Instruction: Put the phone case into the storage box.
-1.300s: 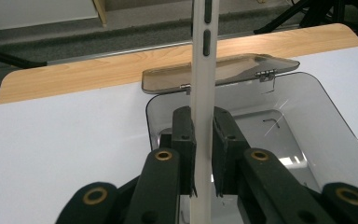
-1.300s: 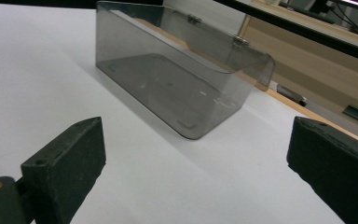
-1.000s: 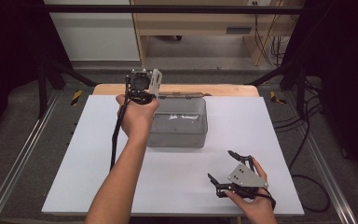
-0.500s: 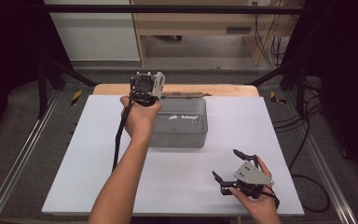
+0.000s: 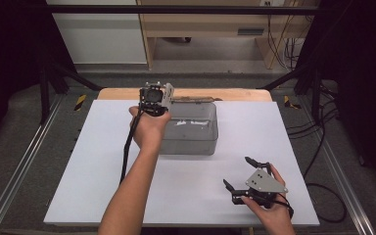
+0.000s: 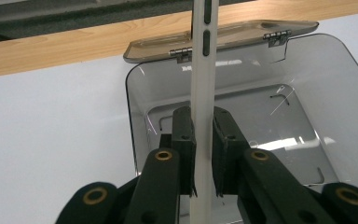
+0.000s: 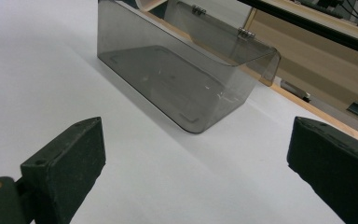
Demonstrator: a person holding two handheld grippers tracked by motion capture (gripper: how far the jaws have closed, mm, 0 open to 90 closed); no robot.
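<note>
Lowering slim white phone-like slab point(image 6: 200, 93), clamped edge-on between left gripper point(image 6: 200, 154) pads, over smoky clear plastic box point(image 5: 196, 129) at table's 12 o'clock | lid hinged back | right gripper point(image 5: 247, 178) gapes empty at 5 o'clock | advice: keep slab upright, clear the walls, release near floor.

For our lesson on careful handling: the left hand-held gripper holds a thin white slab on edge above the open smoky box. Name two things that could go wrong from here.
1. The left hand-held gripper pinches the slab only at its narrow edge, so it may swing or slip out.
2. The slab hangs close to the box near the hinged lid; lowered off line, it might catch the rim or nudge the box, since the right hand-held gripper is open, away from it.
</note>
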